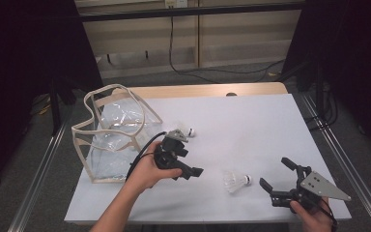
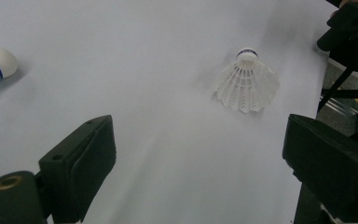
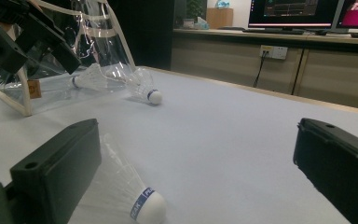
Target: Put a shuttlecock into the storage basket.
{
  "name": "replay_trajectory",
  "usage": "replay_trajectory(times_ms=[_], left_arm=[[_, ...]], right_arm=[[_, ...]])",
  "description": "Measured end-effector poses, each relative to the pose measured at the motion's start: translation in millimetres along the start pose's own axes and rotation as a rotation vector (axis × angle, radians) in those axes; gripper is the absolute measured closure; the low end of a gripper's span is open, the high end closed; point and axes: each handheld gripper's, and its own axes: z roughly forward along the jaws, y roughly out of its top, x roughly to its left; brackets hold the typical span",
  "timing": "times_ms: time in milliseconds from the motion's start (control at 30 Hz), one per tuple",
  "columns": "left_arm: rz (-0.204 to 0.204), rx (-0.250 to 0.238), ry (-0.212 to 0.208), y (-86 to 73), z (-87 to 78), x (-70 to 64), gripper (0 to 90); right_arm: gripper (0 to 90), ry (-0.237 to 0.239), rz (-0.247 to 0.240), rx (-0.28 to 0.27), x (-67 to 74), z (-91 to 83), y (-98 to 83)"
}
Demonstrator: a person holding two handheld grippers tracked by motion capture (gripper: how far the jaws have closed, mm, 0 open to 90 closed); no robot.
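From above, one shuttlecock (image 1: 235,181) lies near the table's (image 1: 251,125) front edge between the empty, wide-open left gripper (image 1: 193,171) and right gripper (image 1: 276,179); the left gripper view shows it unpicked; the right gripper view shows another beside the clear bag (image 3: 65,70), so the job looks barely started.

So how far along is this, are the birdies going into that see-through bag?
It looks that way, though I'm guessing. One shuttlecock already seems to lie inside the clear bag. Nothing is held right now: the left tool and right tool are both open and empty. Still left are the shuttlecock by the bag's mouth and the shuttlecock between the tools, which both tools point toward.
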Motion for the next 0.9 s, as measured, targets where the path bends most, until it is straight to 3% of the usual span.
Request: replay_trajectory(times_ms=[167, 433, 900], left_arm=[[0.005, -0.024, -0.024, -2.0, 3.1, 0.4, 9.7], [0.047, -0.022, -0.016, -2.8, 10.2, -3.4, 9.4], [0.069, -0.060, -0.029, -3.8, 22.7, -8.1, 9.2]], right_arm=[[0.5, 0.000, 0.000, 0.001, -0.1, 0.1, 0.0], [0.6, 0.001, -0.001, -0.002, -0.2, 0.0, 0.0], [0.5, 0.001, -0.001, -0.002, -0.3, -0.1, 0.0]])
